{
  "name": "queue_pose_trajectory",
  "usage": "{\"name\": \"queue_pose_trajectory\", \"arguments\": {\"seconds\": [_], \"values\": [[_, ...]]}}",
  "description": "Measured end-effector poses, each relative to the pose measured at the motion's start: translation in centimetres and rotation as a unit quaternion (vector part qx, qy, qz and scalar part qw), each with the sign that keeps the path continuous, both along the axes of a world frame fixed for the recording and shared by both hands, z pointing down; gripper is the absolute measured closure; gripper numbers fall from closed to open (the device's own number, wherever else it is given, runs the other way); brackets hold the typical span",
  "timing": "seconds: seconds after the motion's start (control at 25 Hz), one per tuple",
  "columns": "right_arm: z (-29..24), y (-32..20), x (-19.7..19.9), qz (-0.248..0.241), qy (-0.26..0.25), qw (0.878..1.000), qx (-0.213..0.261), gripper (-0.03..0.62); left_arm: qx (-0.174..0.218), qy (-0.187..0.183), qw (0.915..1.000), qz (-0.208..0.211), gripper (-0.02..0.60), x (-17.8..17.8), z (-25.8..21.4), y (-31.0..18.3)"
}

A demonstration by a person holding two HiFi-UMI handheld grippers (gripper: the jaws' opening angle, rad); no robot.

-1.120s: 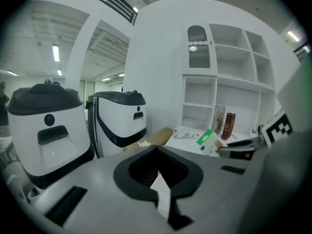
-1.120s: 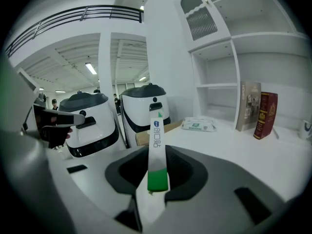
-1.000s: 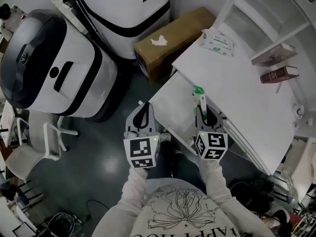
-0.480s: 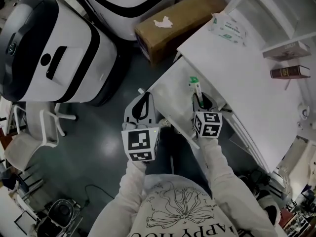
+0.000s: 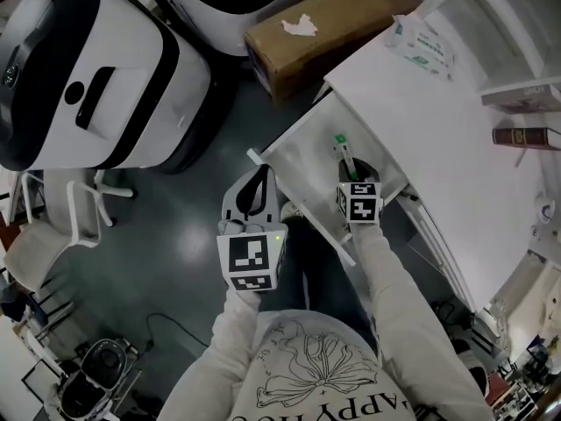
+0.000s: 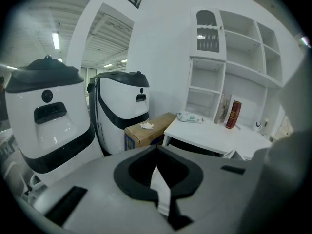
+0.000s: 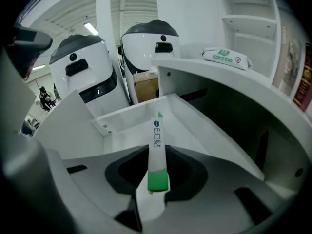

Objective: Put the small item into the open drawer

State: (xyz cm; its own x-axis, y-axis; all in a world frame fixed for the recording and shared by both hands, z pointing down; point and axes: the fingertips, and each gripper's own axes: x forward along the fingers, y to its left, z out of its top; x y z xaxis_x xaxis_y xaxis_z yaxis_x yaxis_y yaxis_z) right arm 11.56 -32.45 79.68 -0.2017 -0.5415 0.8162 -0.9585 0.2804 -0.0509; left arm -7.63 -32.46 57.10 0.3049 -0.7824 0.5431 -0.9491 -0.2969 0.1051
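Observation:
The small item is a thin white stick pack with a green end [image 7: 157, 140]. My right gripper [image 7: 158, 155] is shut on it, and it points forward over the open white drawer [image 7: 126, 123]. In the head view the stick [image 5: 340, 150] juts from the right gripper [image 5: 350, 169] above the drawer [image 5: 302, 152], which is pulled out from under the desk. My left gripper [image 5: 255, 193] hangs left of the drawer's front corner, over the floor. Its jaws [image 6: 157, 165] are shut with nothing in them.
A white desk [image 5: 438, 139] carries a wipes packet [image 5: 425, 46] and a dark red book [image 5: 526, 136]. A cardboard box [image 5: 324, 24] sits on the floor beyond the drawer. Large white and black machines [image 5: 88, 68] stand to the left, with a white chair [image 5: 53, 244] nearby.
My right gripper has moved forward with the stick, further over the open drawer. The left gripper has stayed about where it was.

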Motion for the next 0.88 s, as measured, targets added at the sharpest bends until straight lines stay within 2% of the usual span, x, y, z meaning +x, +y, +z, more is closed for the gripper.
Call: {"name": "queue_pose_trajectory", "arguments": {"seconds": [0.24,0.48,0.56,0.64,0.88], "values": [[3.2,0.6,0.5,0.013,0.0,0.999,-0.044,0.5,-0.012,-0.004,0.9999,-0.002,0.575,-0.1,1.0,0.3],[4.7,1.8,0.8,0.001,0.012,0.997,-0.074,0.496,-0.016,-0.001,0.9999,-0.002,0.575,0.3,1.2,0.8],[4.8,1.9,0.6,0.003,0.005,0.997,-0.077,0.461,-0.017,0.001,0.9998,-0.001,0.575,0.4,1.2,1.1],[4.3,1.8,0.5,0.005,-0.003,0.997,-0.072,0.422,-0.017,0.002,0.9999,-0.001,0.575,0.4,1.2,1.3],[-1.2,0.6,0.5,0.026,-0.033,0.999,-0.01,0.415,-0.002,0.004,1.0,-0.004,0.575,0.7,-0.3,1.6]]}}
